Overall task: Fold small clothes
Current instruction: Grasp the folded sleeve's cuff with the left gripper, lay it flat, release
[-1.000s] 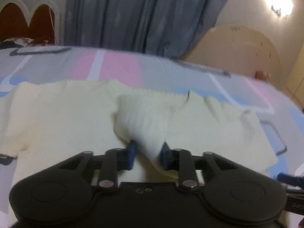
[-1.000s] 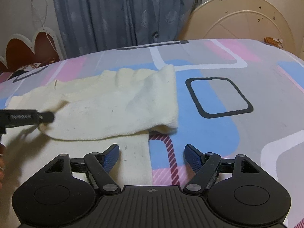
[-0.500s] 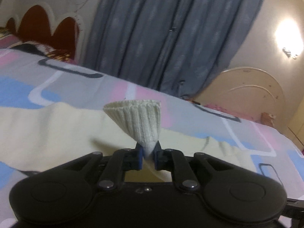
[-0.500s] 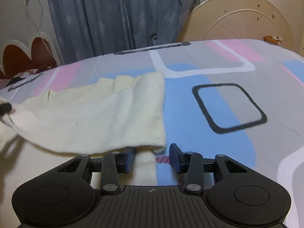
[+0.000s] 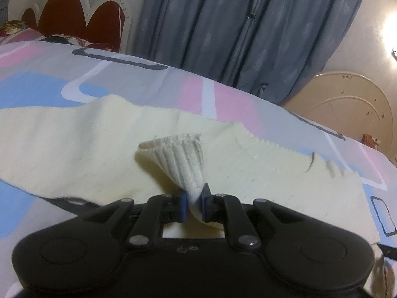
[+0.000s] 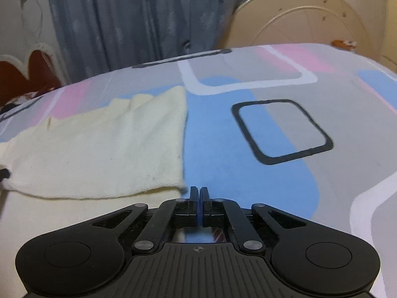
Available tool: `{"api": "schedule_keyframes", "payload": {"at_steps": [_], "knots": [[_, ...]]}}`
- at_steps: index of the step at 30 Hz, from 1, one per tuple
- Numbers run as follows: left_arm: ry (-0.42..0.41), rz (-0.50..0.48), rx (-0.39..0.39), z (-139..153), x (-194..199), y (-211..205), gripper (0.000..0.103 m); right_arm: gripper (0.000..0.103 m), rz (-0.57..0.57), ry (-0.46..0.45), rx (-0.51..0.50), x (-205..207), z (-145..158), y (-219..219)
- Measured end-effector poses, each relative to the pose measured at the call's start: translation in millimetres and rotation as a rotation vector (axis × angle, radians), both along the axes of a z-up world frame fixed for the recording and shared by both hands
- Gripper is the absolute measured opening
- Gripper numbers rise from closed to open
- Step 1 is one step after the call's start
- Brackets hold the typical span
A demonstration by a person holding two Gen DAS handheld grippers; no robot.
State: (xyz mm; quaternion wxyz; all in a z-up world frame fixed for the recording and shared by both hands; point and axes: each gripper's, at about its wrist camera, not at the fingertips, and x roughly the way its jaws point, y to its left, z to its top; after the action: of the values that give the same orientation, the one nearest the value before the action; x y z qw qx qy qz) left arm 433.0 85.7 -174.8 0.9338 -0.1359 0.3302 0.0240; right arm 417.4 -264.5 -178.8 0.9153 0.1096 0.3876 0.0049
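A cream knit sweater [image 5: 74,146] lies spread on the bed. My left gripper [image 5: 193,196] is shut on its ribbed sleeve cuff [image 5: 181,159], which fans up above the jaws over the sweater's body. In the right wrist view the folded sleeve part of the sweater [image 6: 104,149] lies left of centre. My right gripper [image 6: 199,193] is shut at the sweater's right lower edge; whether cloth is pinched between the jaws cannot be told.
The bed sheet [image 6: 248,168] has pink, blue, grey and white shapes. A blue curtain [image 5: 235,29] hangs behind. A red and white headboard [image 5: 82,22] is at the left, a cream round board [image 6: 302,17] at the right.
My left gripper closed on the cuff, lifted it and carries it over the sweater body. My right gripper went from open to shut at the sweater's edge.
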Motion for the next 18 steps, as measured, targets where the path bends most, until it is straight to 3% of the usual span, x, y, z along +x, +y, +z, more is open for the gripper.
{"api": "schedule_keyframes", "payload": {"at_steps": [3, 7, 8, 10, 11, 12, 15, 18], "knots": [[0.000, 0.000, 0.018, 1.7, -3.0, 0.2, 0.011, 0.000, -0.012, -0.004, 0.065, -5.8, 7.6, -10.9], [0.020, 0.004, 0.039, 1.3, -7.3, 0.5, 0.028, 0.004, -0.027, -0.040, 0.126, -4.5, 17.7, -18.0], [0.026, -0.003, 0.053, 3.2, -10.9, 0.2, 0.031, 0.010, -0.025, -0.040, 0.126, -1.6, 18.8, -17.4], [0.034, -0.014, 0.075, 5.9, -17.1, 1.6, 0.057, 0.033, -0.019, -0.051, 0.128, 5.2, 20.2, -15.3], [0.033, -0.009, 0.091, 8.0, -21.4, 3.1, 0.062, 0.050, -0.015, -0.057, 0.123, 6.8, 20.8, -13.0], [0.029, -0.004, 0.096, 10.4, -24.4, 4.5, 0.065, 0.055, -0.008, -0.065, 0.115, 8.8, 21.7, -9.7], [0.017, 0.025, 0.084, 18.9, -32.4, 11.4, 0.064, 0.055, 0.010, -0.075, 0.109, 18.3, 22.3, -4.9], [-0.060, 0.067, 0.095, 32.3, -41.2, 11.7, 0.062, 0.055, 0.023, -0.062, 0.099, 34.3, 19.2, -1.8]]}}
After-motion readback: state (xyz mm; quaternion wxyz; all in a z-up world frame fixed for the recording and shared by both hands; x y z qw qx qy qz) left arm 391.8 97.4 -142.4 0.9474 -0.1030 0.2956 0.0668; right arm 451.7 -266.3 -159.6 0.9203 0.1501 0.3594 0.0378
